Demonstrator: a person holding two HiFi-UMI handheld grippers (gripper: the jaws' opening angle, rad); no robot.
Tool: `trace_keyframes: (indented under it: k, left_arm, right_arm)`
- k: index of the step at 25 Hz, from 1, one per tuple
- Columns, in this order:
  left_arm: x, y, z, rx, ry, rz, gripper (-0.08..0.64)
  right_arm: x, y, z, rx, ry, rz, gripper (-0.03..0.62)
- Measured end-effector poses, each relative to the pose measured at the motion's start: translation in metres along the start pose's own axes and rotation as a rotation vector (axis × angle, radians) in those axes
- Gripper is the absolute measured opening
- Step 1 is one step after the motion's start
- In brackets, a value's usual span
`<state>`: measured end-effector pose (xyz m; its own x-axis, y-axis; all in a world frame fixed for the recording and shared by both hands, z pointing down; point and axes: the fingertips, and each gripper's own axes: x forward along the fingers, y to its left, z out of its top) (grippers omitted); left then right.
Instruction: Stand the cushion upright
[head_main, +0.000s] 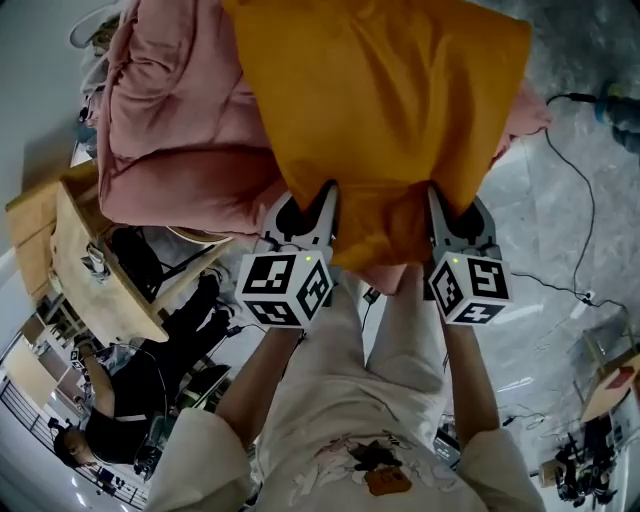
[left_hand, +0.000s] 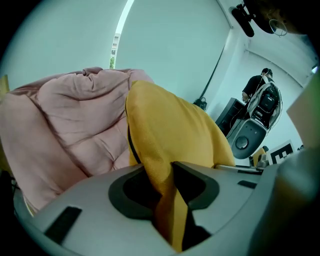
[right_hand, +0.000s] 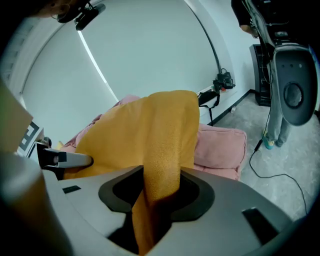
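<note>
Matt, seemingly grainy cloth cushion (head_main: 380, 110).

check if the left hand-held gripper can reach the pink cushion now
Probably not yet: the left hand-held gripper is shut on the edge of the yellow cushion, so it is occupied. The pink cushion lies just behind, nothing else between.

The cushion (head_main: 385, 110) is a soft, square, mustard-yellow pillow with a fine pebbled weave and a thin dark seam line along one side. Its near edge is bunched into a fold and pinched between the jaws of the left gripper (head_main: 312, 212) at one corner and the right gripper (head_main: 450, 215) at the other. From both sets of jaws its body rises up and away, tilted and slightly arched. Its far side lies against the pink padded quilt (head_main: 180, 130) beyond the grippers.
</note>
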<state>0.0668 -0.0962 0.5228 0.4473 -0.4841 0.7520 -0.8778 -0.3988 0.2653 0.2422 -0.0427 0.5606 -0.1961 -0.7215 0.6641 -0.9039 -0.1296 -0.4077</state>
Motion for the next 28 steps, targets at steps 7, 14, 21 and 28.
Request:
trace_keyframes:
  k: [7, 14, 21, 28]
  left_arm:
    - [-0.023, 0.004, 0.016, -0.03, -0.067, 0.011, 0.138]
    - [-0.047, 0.007, 0.032, -0.069, -0.116, 0.033, 0.138]
    - [-0.069, 0.02, 0.043, -0.114, -0.164, 0.074, 0.14]
    - [-0.087, 0.043, 0.047, -0.179, -0.206, 0.126, 0.138]
  right_arm:
    - [-0.011, 0.02, 0.026, -0.064, -0.041, 0.016, 0.183]
    - [-0.023, 0.041, 0.05, -0.117, -0.062, 0.038, 0.183]
    - [-0.021, 0.066, 0.067, -0.165, -0.064, 0.086, 0.184]
    - [-0.011, 0.096, 0.08, -0.233, -0.057, 0.147, 0.183]
